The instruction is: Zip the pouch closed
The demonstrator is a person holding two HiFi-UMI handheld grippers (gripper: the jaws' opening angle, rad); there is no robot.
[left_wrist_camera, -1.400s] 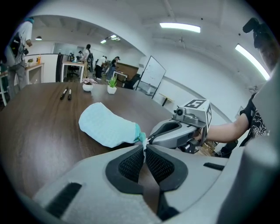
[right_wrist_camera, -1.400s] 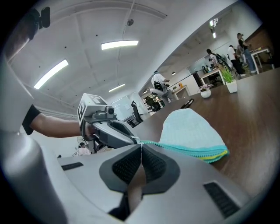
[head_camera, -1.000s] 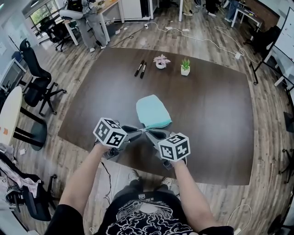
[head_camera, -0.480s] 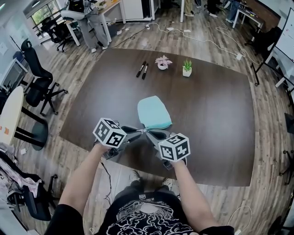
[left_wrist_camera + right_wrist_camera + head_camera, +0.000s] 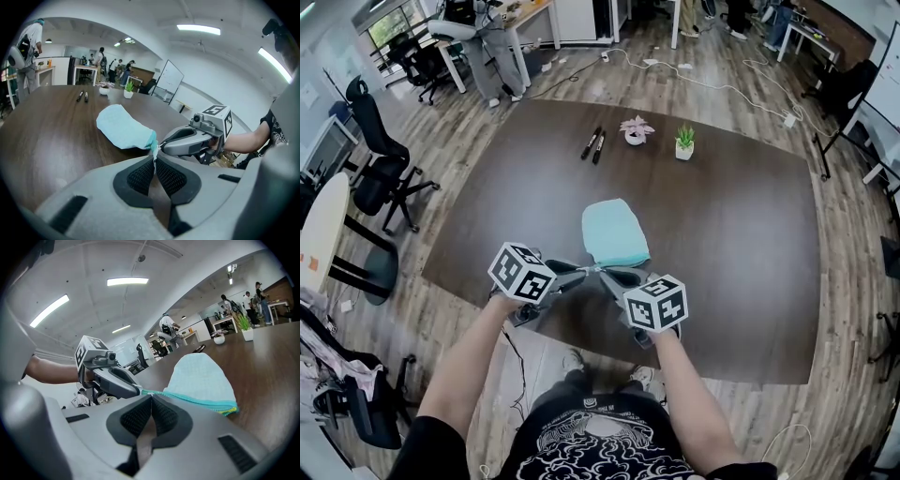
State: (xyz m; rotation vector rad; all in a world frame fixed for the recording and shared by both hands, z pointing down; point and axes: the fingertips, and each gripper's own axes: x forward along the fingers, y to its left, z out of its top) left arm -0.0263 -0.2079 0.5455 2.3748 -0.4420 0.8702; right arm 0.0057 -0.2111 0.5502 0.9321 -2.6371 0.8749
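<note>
While both grippers meet at the near corner of the pouch (image 5: 616, 232), the job looks to be at its very start: the grip is set and the pull along the zipper (image 5: 197, 399) has not yet begun. The pale teal pouch lies flat on the dark table (image 5: 741, 244), just toward 12 o'clock from the person's hands, with its zipped edge facing them. The left gripper (image 5: 154, 159) has its jaws pressed together on a thin teal strip of fabric at that corner, acting as the anchor. The right gripper (image 5: 150, 401) is clamped tight at the end of the zipper line right beside it, apparently on the slider's pull, though the pull is too small to make out for certain. Whether the teeth beyond it are parted or joined cannot be told. The next move, as I judge it, calls for the right gripper to draw the slider along the near edge toward 3 o'clock, to the yellow-tipped far end, while the left holds the corner taut so the soft fabric does not bunch or drag across the wood. Two pens (image 5: 594, 143) lie at 11 o'clock from the pouch, a small pink plant (image 5: 636, 129) at 12 and a green one (image 5: 684, 141) at 1, all well apart from it. An office chair (image 5: 375, 159) stands off the table at 9 o'clock. None of these lies in the zipper's path.
</note>
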